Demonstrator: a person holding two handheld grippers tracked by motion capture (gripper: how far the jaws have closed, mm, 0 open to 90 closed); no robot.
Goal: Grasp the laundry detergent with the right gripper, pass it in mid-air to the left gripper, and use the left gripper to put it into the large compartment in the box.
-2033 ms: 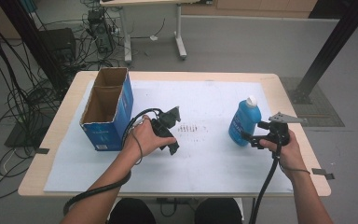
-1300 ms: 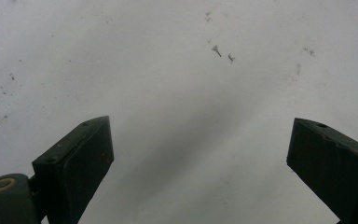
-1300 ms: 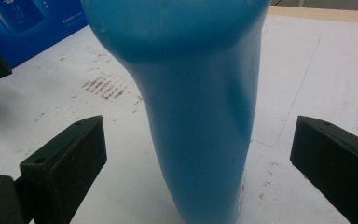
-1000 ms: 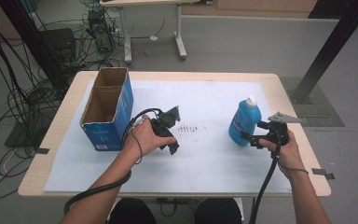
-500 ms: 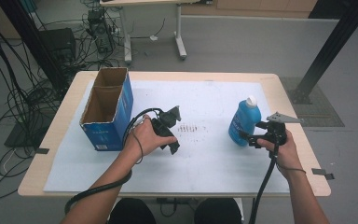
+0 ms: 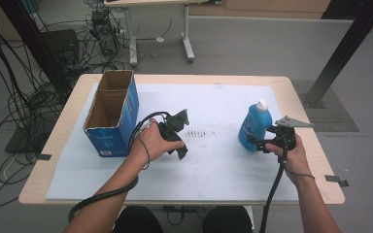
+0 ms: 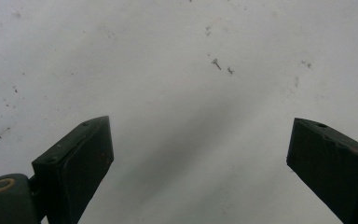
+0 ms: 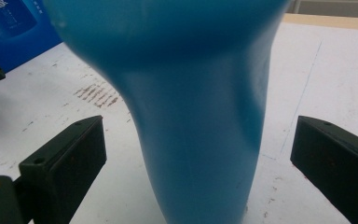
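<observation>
Reaching for blue bottle with right hand-held gripper, jaws wide around it, not squeezing yet. Next: squeeze gently. Left hand-held gripper open, idle on tabletop.

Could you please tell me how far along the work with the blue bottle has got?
Early. Done: the right tongs are open and straddle the blue bottle, not yet gripping it. In hand: closing on it. Left: lifting it, probably toward the open cardboard box. The left tongs sit open over the white mat.
</observation>
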